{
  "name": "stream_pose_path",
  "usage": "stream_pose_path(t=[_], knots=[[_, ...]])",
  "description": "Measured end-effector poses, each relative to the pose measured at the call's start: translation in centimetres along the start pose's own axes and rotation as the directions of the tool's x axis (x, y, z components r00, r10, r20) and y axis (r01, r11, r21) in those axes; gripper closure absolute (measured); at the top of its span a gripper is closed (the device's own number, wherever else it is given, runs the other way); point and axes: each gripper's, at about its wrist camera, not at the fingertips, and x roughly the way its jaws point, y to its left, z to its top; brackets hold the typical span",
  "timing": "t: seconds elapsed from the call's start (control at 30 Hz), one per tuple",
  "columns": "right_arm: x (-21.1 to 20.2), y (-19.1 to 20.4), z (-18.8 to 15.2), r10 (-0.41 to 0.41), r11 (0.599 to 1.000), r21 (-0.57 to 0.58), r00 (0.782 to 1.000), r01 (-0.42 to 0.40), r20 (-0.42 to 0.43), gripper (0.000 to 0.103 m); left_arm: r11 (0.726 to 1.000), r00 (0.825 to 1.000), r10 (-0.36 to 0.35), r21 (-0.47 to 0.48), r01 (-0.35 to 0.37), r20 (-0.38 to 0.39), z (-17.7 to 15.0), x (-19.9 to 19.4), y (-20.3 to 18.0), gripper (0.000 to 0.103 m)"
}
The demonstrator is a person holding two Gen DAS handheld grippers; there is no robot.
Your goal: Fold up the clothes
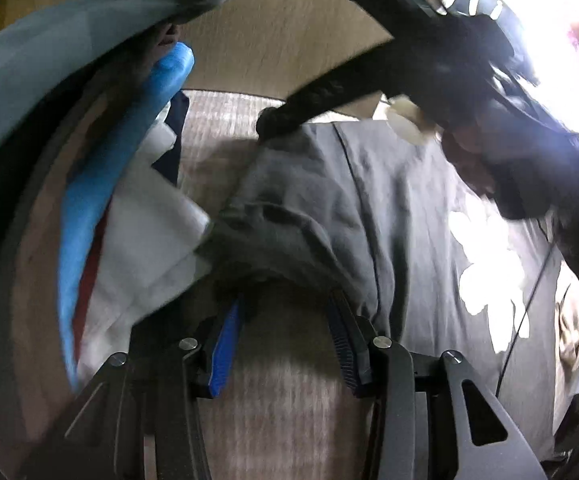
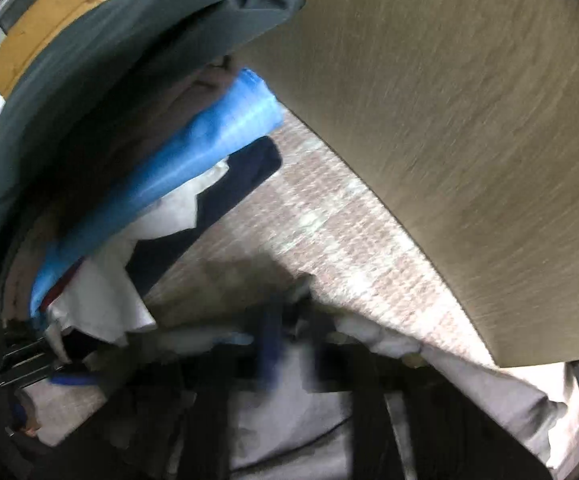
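Observation:
A dark grey shirt (image 1: 389, 208) with a white flower print lies spread on a woven mat (image 1: 281, 400). My left gripper (image 1: 287, 300) is at the shirt's near bunched edge. Its blue pads (image 1: 225, 344) stand apart with the mat showing between them, and the cloth drapes over the fingertips. My right gripper (image 1: 271, 124) reaches in from the upper right and is shut on the shirt's far corner. The right wrist view is blurred. There the right gripper (image 2: 289, 320) sits low in the picture with the shirt (image 2: 469, 384) around it.
A pile of clothes lies on the left: a blue one (image 1: 129, 160), a white one (image 1: 149, 240) and a large teal-grey one (image 1: 69, 48). A tan board (image 1: 289, 40) stands behind the mat. A thin cable (image 1: 529, 292) crosses the shirt at the right. A hand (image 1: 469, 160) holds the right gripper.

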Motion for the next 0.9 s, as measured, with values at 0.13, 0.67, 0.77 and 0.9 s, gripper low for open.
stream_pose_path(t=[0.13,0.67,0.77,0.9], knots=[[-3.9,-0.5,-2.1,0.01,1.0,-0.022,0.994,-0.007,0.113,0.097,0.997,0.997,-0.073,-0.013,0.073,0.033,0.8,0.0,-0.9,0.077],[-12.8,-8.8,-14.6,-0.215,0.941,0.289,0.971,0.177,0.104,0.036,0.965,0.994,-0.083,0.243,0.1,-0.077,-1.4,-2.3,-7.7,0.06],[-10.2,-8.1,-14.5,-0.168,0.941,0.306,0.984,0.141,0.062,0.036,0.955,0.996,-0.041,0.289,0.062,-0.077,-1.3,-1.1,-8.7,0.06],[-7.8,-6.1,-14.0,-0.134,0.955,0.276,0.988,0.108,0.077,0.036,0.943,0.996,-0.028,0.329,0.053,-0.082,-0.8,0.1,-9.8,0.06]])
